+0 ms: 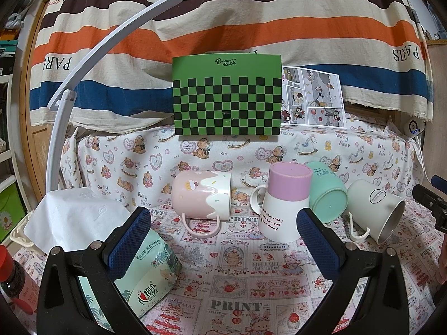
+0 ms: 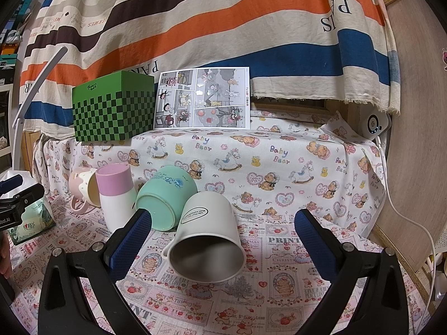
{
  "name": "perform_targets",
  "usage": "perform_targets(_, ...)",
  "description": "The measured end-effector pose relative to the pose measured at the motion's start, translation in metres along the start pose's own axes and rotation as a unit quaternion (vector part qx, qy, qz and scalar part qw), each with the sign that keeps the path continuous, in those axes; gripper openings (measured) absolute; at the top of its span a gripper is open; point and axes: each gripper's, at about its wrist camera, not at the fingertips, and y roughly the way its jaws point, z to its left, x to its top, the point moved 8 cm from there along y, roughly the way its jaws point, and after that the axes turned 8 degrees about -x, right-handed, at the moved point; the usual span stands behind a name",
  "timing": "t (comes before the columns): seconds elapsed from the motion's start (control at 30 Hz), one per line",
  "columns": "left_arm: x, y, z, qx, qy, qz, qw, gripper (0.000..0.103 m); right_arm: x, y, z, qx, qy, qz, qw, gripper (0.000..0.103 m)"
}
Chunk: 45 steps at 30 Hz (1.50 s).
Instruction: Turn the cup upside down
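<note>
**White mug on its side, both grippers wide and empty**

Four mugs sit close together on the printed cloth [image 2: 279, 293]. The purple-and-white mug [image 1: 282, 203] already stands rim down. The pink mug [image 1: 201, 195], the teal mug [image 2: 164, 195] and the white mug [image 2: 208, 234] lie on their sides. Which cup the task means is not given; the white mug looks likeliest, since it lies right ahead of the right gripper [image 2: 223, 237], mouth toward the camera, base resting against the teal mug.

The right gripper's jaws stand far apart, one on each side of the white mug, holding nothing. The left gripper [image 1: 223, 231] is equally spread and empty, aimed between the pink and purple-and-white mugs.

The white mug looks like glazed ceramic or enamel with a grey interior: rigid, probably moderately heavy, smooth and likely slippery under the blue pads [image 2: 131, 240]. It could chip if dropped or knocked against the teal mug. Its handle [image 2: 166, 248] is thin and points down-left near the cloth, so it makes a poor hold. A grasp across the body, close to the middle, seems safest; pinching the tapered wall near the rim risks the mug squirting out during the turn.
</note>
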Motion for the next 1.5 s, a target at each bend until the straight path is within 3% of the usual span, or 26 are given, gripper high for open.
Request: perform_targets(1.5,0.0028,-0.0018,-0.0009,-0.010,0.001,-0.005,0.9999,0.103,0.0012,0.0002,-0.0014,0.003,-0.001,0.000,1.000,0.103)
